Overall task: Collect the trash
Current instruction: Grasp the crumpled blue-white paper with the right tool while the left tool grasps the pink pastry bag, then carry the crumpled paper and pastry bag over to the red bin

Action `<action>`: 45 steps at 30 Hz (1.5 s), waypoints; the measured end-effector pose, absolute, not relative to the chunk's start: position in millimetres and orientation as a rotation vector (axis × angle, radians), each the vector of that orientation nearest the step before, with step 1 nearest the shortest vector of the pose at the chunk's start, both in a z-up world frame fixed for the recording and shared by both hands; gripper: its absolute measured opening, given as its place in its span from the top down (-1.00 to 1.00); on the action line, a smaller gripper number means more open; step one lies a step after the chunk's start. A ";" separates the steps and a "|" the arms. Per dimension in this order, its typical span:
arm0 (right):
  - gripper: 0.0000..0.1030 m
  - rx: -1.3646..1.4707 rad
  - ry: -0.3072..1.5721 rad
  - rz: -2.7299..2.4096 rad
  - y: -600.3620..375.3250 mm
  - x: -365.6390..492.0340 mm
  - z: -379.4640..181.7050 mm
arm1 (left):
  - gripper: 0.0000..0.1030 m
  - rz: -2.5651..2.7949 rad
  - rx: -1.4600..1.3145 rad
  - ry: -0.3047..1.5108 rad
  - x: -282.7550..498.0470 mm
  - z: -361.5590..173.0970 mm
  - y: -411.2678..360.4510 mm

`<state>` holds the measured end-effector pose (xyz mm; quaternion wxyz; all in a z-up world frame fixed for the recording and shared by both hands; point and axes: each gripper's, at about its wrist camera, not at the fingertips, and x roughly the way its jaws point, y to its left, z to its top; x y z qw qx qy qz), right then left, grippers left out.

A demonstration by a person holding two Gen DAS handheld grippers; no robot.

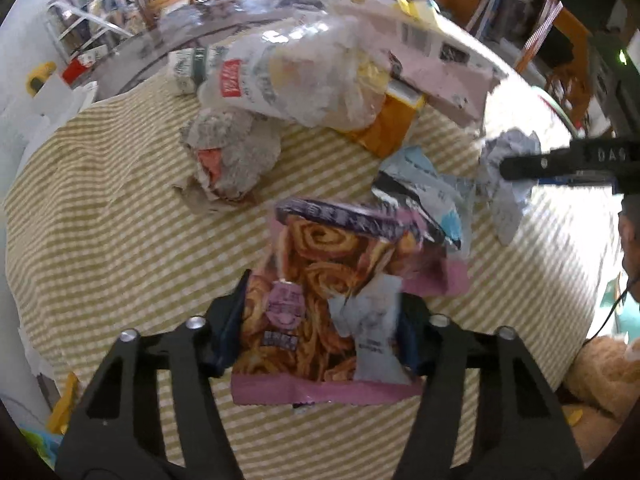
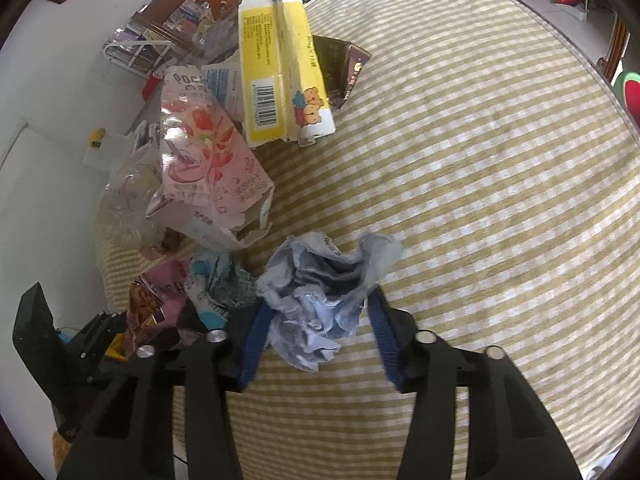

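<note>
left wrist view, left gripper (image 1: 320,336) pinching snack bag (image 1: 320,280), right wrist view, right gripper (image 2: 316,340) clamping crumpled paper (image 2: 320,292)

Glossy plastic snack wrapper (image 1: 320,304), crumpled matt paper wad (image 2: 320,300), woven striped cloth tablecloth (image 2: 480,200), torn cardboard carton (image 2: 208,176).

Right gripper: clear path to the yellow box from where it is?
Probably not yet: the right gripper has crumpled grey paper between its fingers. Beyond that, bare striped cloth leads to the yellow box.
</note>
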<state>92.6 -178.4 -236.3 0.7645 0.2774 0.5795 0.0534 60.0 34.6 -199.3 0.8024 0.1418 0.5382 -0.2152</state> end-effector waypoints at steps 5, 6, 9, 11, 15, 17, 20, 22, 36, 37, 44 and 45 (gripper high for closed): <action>0.22 0.556 1.189 0.147 -180.4 77.3 -214.5 | 0.08 -0.418 0.163 1.090 52.3 -178.9 47.5; 0.22 0.556 1.169 0.153 -180.6 74.4 -208.4 | 0.08 -0.411 0.131 1.071 49.8 -172.3 49.6; 0.22 0.552 1.112 0.164 -181.6 69.1 -190.5 | 0.08 -0.381 0.035 1.015 42.8 -152.7 53.7; 0.22 0.538 1.070 0.160 -182.7 66.9 -177.1 | 0.09 -0.368 -0.045 0.982 41.5 -139.0 56.8; 0.21 0.496 0.974 0.155 -182.3 64.2 -146.2 | 0.08 -0.374 -0.147 0.925 41.7 -114.9 54.5; 0.21 0.467 0.929 0.162 -185.3 57.8 -132.5 | 0.09 -0.374 -0.145 0.894 38.7 -104.1 46.9; 0.21 0.439 0.867 0.178 -184.0 53.4 -114.5 | 0.08 -0.380 -0.168 0.865 38.9 -93.4 41.9; 0.21 0.428 0.836 0.186 -187.0 48.2 -105.6 | 0.08 -0.384 -0.200 0.843 40.0 -85.2 38.8; 0.20 0.407 0.774 0.160 -200.6 30.9 -89.9 | 0.07 -0.420 -0.214 0.815 28.3 -71.5 18.5; 0.20 0.408 0.773 0.157 -201.6 29.1 -89.6 | 0.07 -0.421 -0.217 0.816 27.4 -71.7 17.5; 0.20 0.408 0.764 0.139 -212.1 23.4 -88.2 | 0.07 -0.427 -0.226 0.815 25.5 -72.3 8.5; 0.20 0.410 0.764 0.136 -213.5 22.8 -88.5 | 0.07 -0.430 -0.224 0.815 25.3 -71.9 6.6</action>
